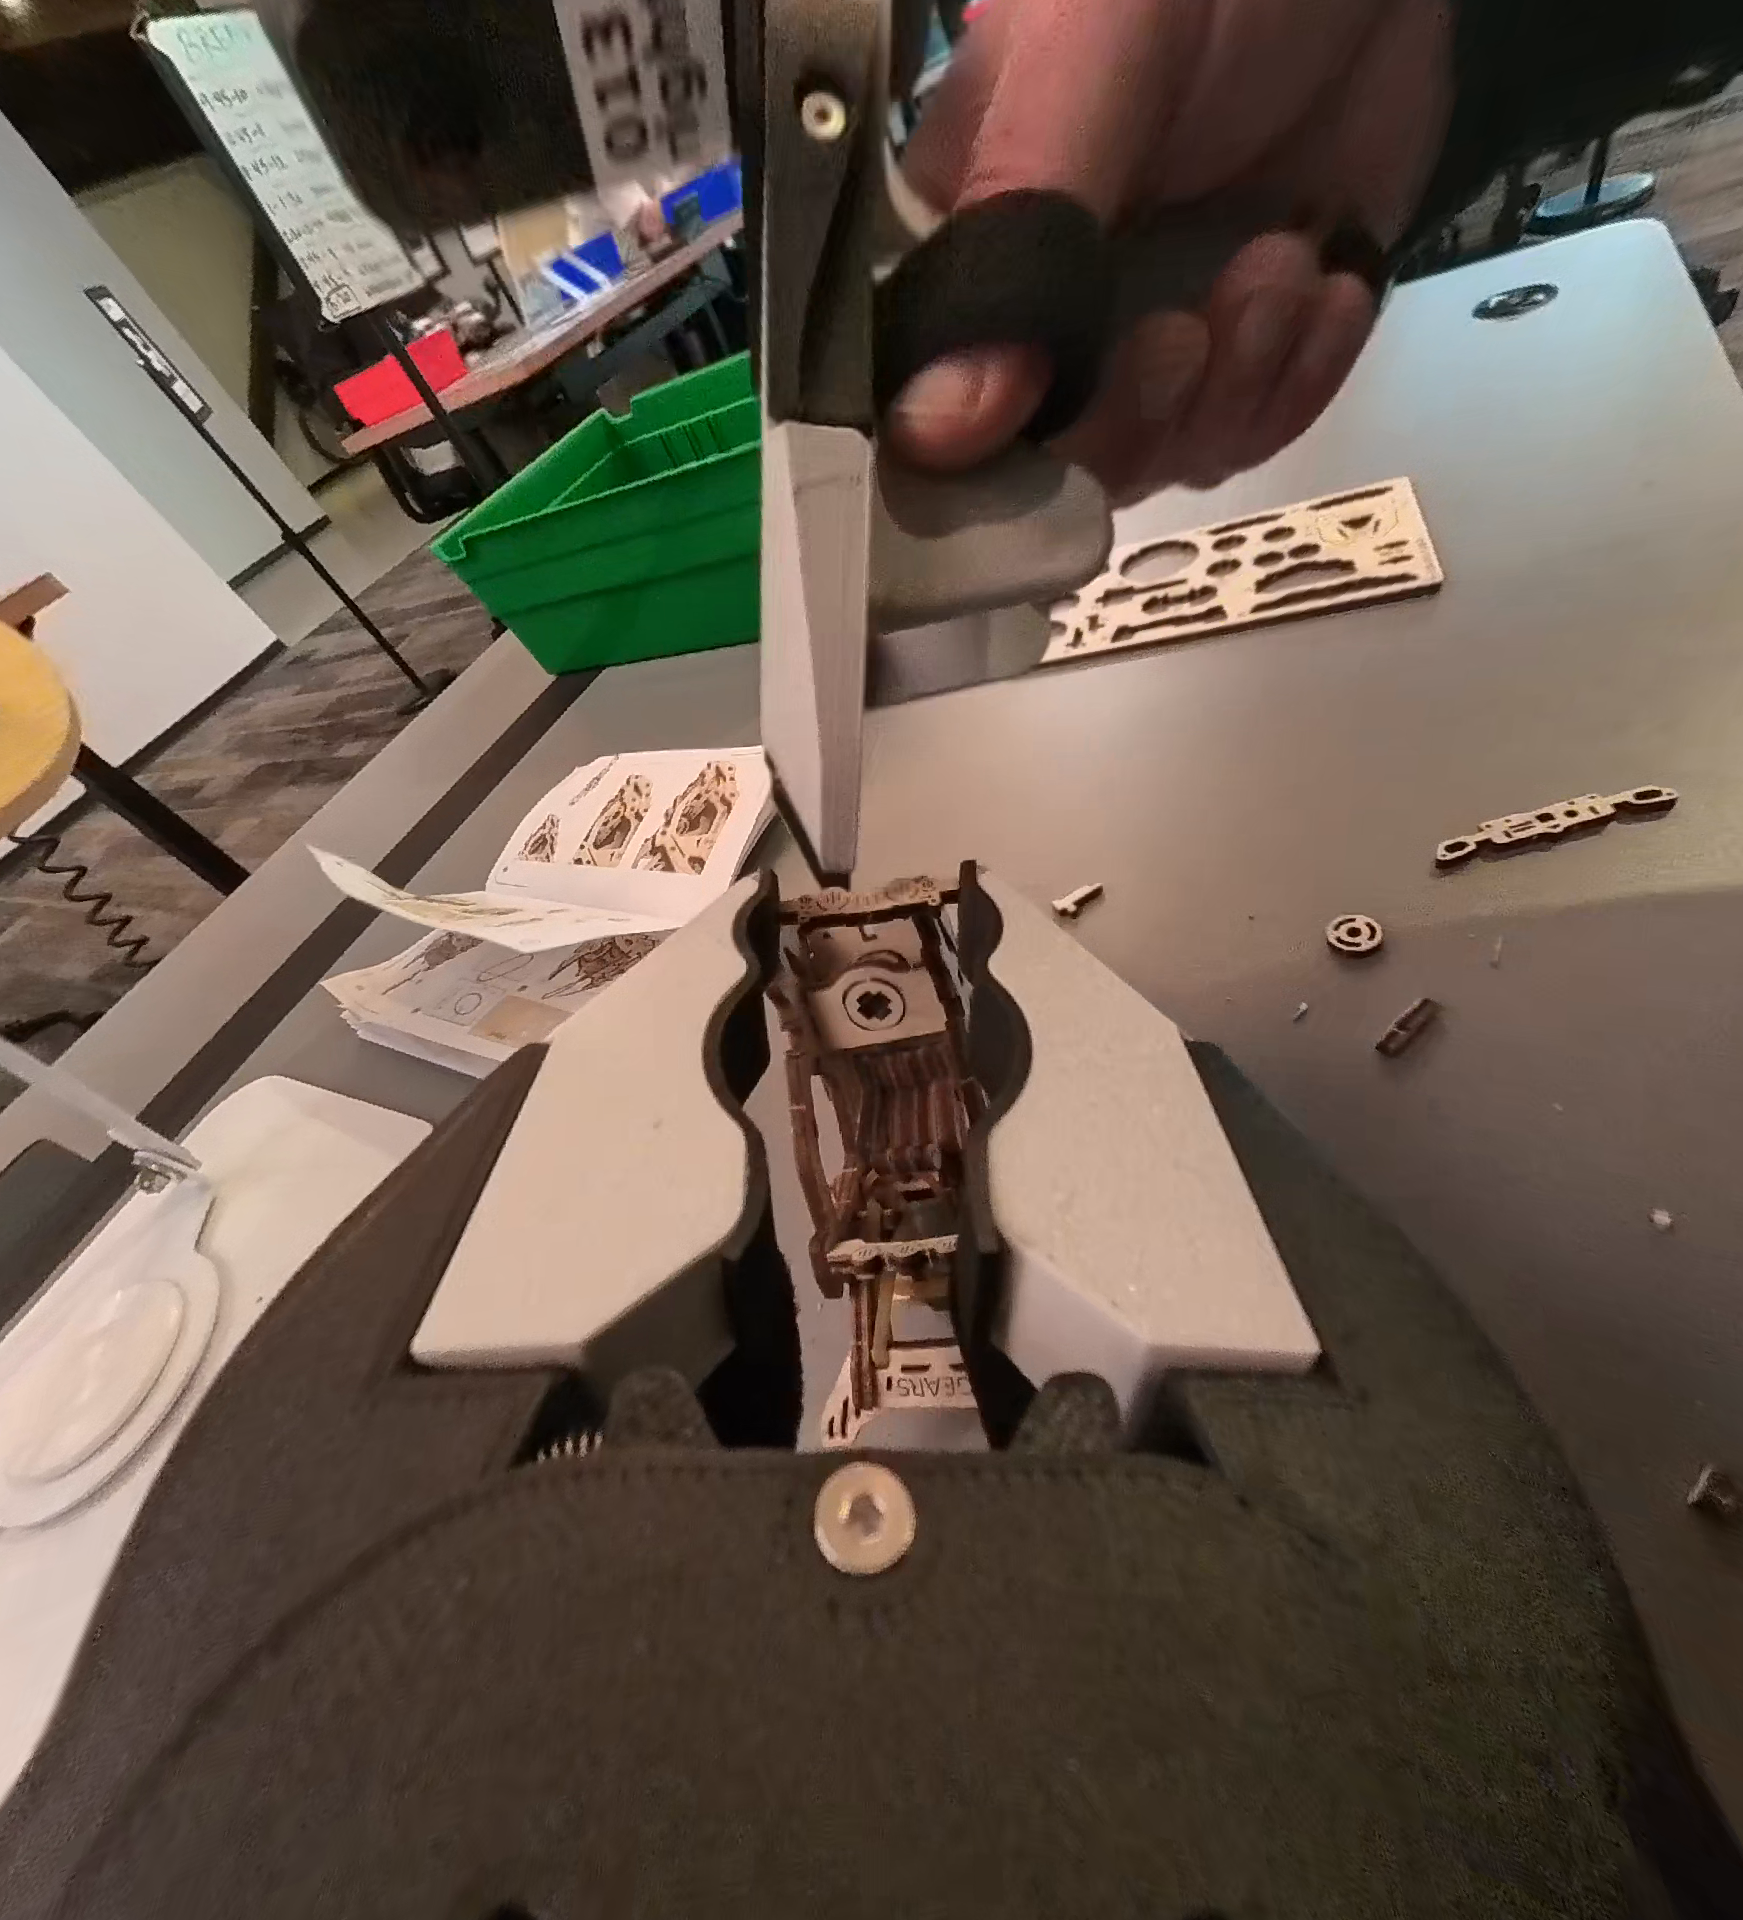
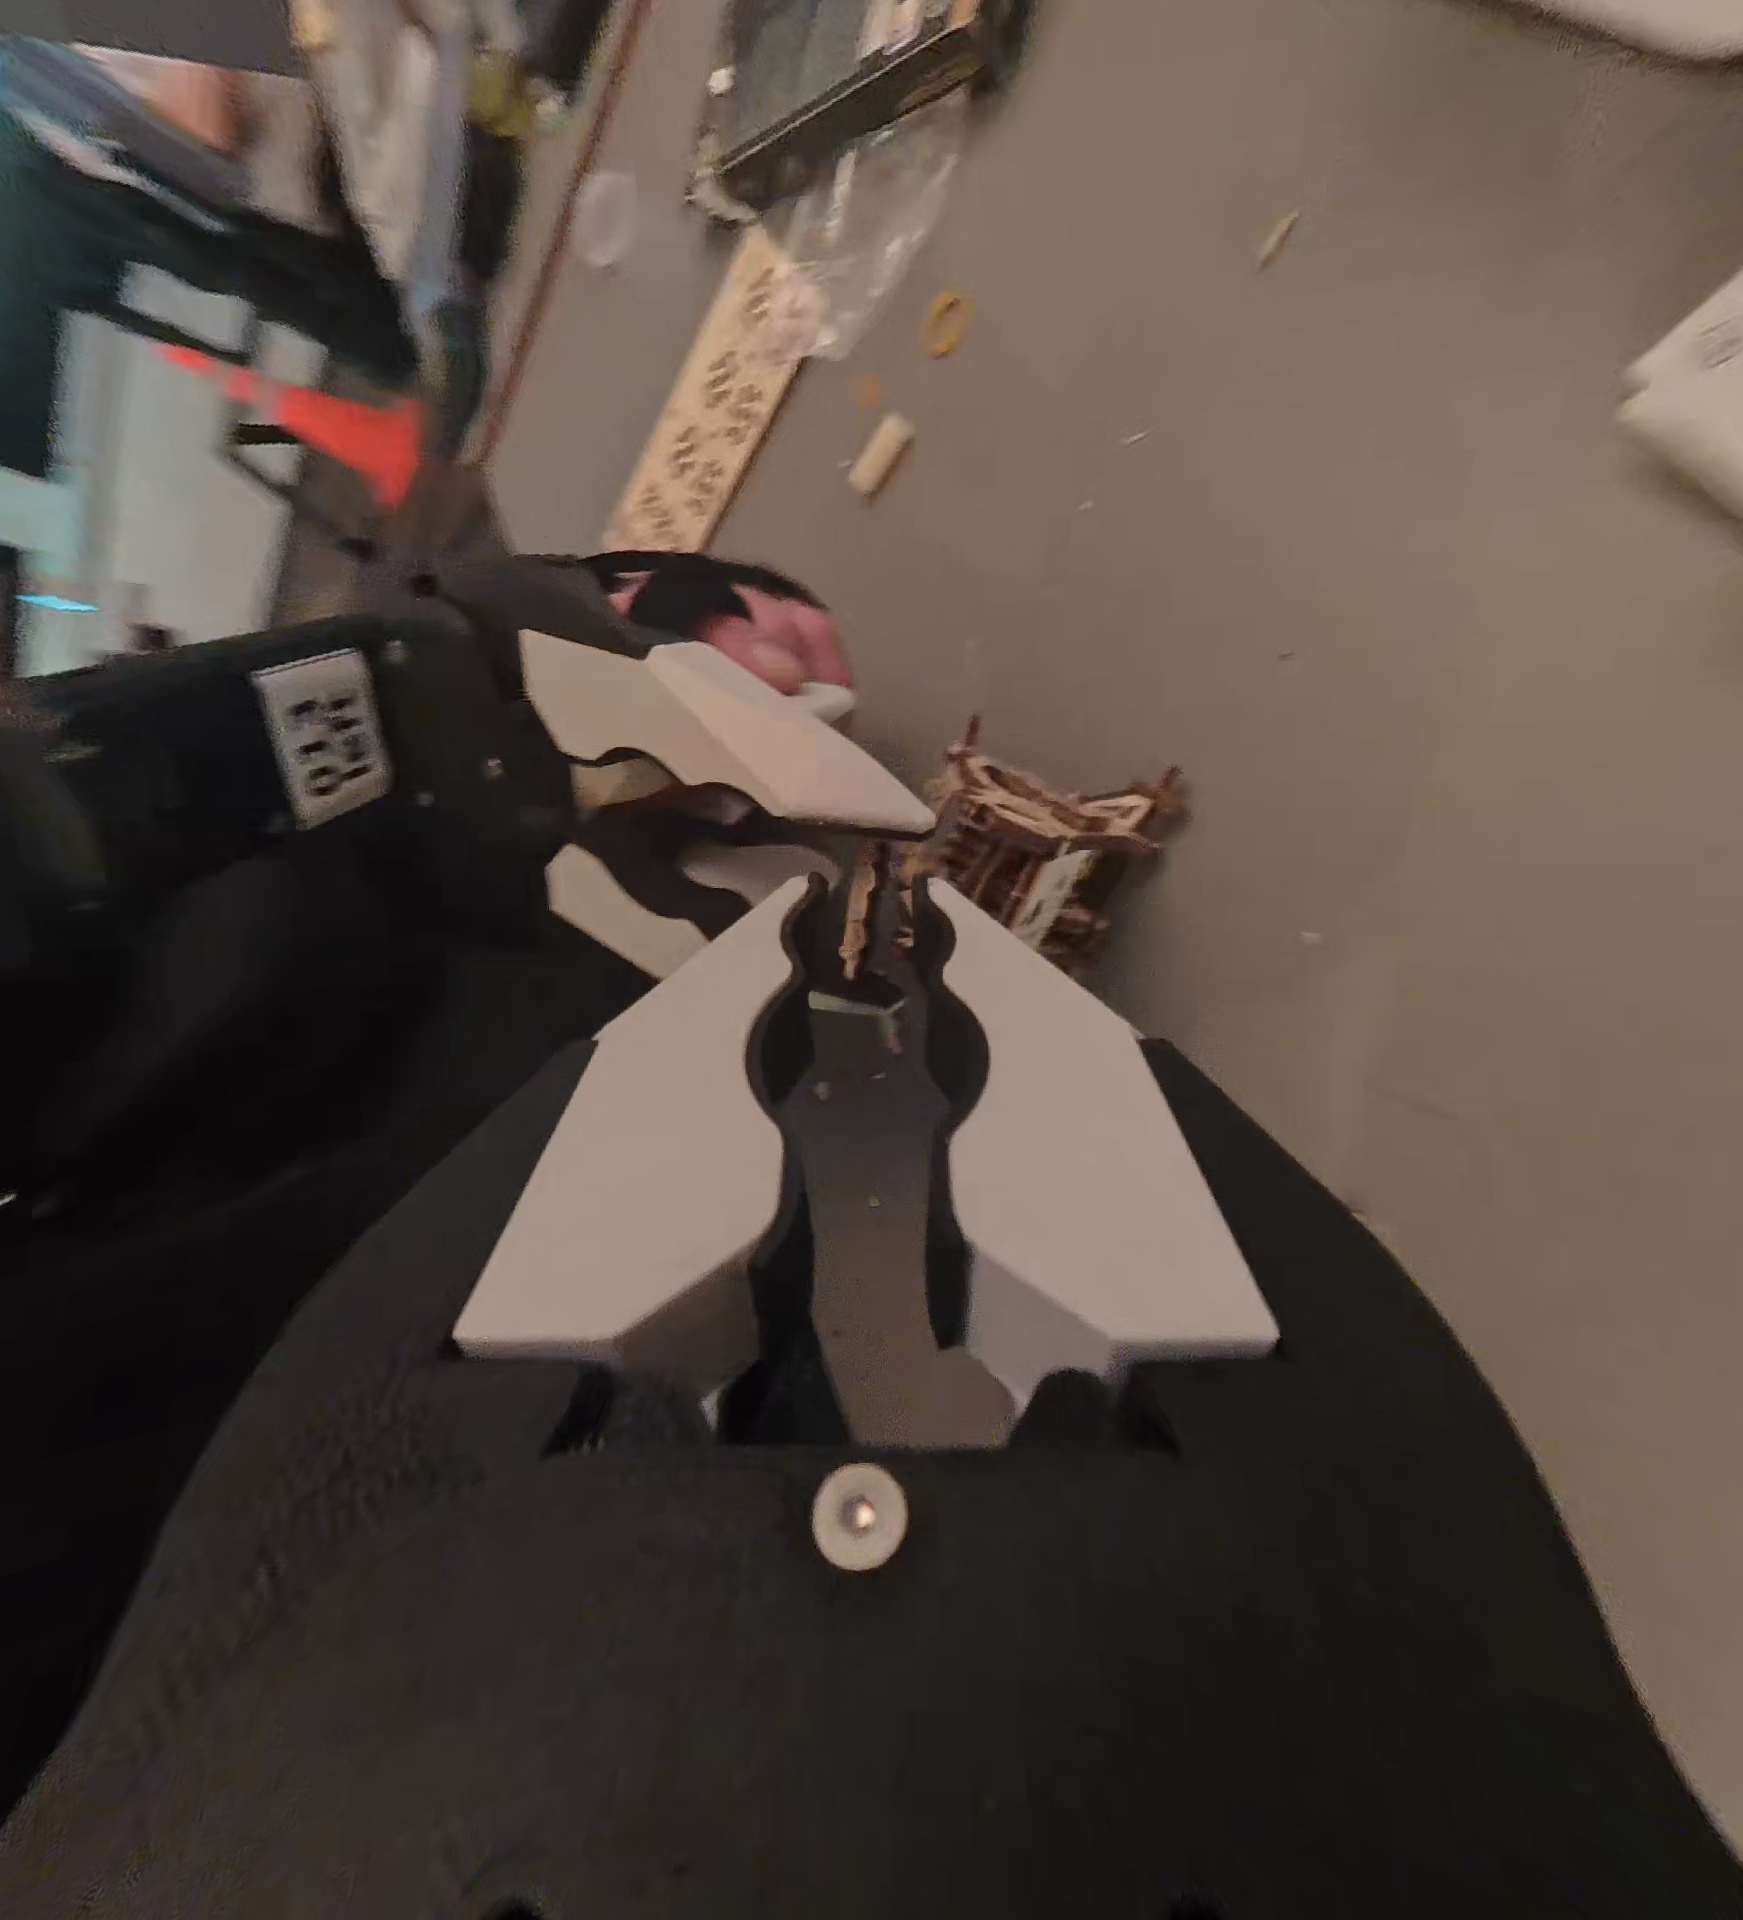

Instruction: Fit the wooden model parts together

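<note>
1. Wooden, pale and laser-cut, the half-built model frame (image 1: 882,1081) sits clamped between the grey fingers of the left gripper (image 1: 867,894), its length running along them and its far end poking out past their tips.
2. From above, the right gripper (image 1: 825,862) comes down almost vertically; in the left wrist view only one grey finger (image 1: 815,644) shows clearly, its tip touching the model's far end.
3. A hand (image 1: 1137,260) in a black fingerless glove grips that right tool's handle.
4. In the right wrist view the right gripper (image 2: 872,883) pinches a small thin wooden piece (image 2: 862,920) at its tips, just beside the left gripper's upper finger (image 2: 742,743).
5. That view is blurred, so I cannot tell whether the piece touches the model.
6. The wooden frame (image 2: 1043,852) shows there too, sticking out beyond the left gripper (image 2: 934,826).
7. On the dark grey table (image 1: 1262,727) lie loose parts: a long flat wooden strip with holes (image 1: 1558,826), a small wooden ring (image 1: 1355,933) and a short dark peg (image 1: 1405,1027).
8. A punched-out plywood sheet (image 1: 1262,582) lies farther back, well apart from the model.
9. An open instruction booklet (image 1: 555,914) rests to the left, near a green plastic bin (image 1: 607,551) and a white tray (image 1: 306,1153).
</note>
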### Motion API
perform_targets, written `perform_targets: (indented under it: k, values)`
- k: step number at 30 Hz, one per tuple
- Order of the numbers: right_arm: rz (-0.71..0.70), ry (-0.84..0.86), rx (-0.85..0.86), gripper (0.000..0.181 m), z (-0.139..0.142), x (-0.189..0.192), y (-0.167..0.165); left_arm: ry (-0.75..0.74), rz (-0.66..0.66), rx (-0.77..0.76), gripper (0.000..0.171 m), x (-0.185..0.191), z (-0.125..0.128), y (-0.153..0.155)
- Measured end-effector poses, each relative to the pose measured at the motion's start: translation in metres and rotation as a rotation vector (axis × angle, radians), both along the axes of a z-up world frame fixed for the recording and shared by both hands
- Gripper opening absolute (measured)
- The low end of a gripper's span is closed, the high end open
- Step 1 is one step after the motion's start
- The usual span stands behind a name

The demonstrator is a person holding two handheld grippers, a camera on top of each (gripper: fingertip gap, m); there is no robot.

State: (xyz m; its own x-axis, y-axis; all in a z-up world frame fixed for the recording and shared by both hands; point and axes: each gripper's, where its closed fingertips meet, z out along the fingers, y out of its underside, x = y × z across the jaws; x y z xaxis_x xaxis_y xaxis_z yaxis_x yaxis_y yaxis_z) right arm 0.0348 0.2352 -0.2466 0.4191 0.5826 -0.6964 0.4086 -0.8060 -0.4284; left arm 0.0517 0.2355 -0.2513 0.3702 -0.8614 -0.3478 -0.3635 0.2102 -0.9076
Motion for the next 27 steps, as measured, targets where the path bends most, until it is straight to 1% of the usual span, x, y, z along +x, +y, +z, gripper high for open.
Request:
perform_targets:
  k: [3,6,8,12,16,17,19,22,23,25,27]
  values:
    - [-0.018,-0.168,0.167,0.014,-0.005,0.002,-0.001,0.034,0.035,0.006,0.031,0.000,-0.001,0.004]
    - [-0.045,-0.292,0.312,0.014,-0.006,0.001,0.002,0.063,0.055,0.013,0.031,0.001,-0.002,0.004]
    - [-0.053,-0.346,0.381,0.010,-0.007,-0.002,0.003,0.081,0.070,0.017,0.031,0.002,-0.002,0.005]
    - [-0.056,-0.433,0.466,0.006,-0.013,-0.001,0.003,0.099,0.087,0.019,0.031,0.002,-0.002,0.005]
    - [-0.093,-0.409,0.448,0.004,-0.010,0.004,0.008,0.055,0.068,0.007,0.032,0.001,0.005,0.004]
    - [-0.109,-0.381,0.417,0.004,-0.009,0.005,0.009,0.041,0.073,-0.003,0.041,-0.001,0.006,0.007]
    - [-0.154,-0.327,0.344,0.004,-0.008,0.008,0.014,0.083,0.067,-0.075,0.055,-0.002,-0.006,0.011]
    - [-0.162,-0.314,0.270,0.004,-0.015,0.010,0.015,0.105,0.036,-0.198,0.065,-0.002,-0.024,0.012]
    - [-0.159,-0.327,0.255,0.004,-0.019,0.011,0.015,0.112,0.017,-0.237,0.065,0.000,-0.029,0.010]
    - [-0.168,-0.289,0.202,0.004,-0.020,0.005,0.014,0.135,-0.005,-0.284,0.060,0.001,-0.037,0.008]
    - [-0.165,-0.296,0.192,0.004,-0.021,0.004,0.014,0.145,-0.010,-0.295,0.046,0.001,-0.042,0.006]
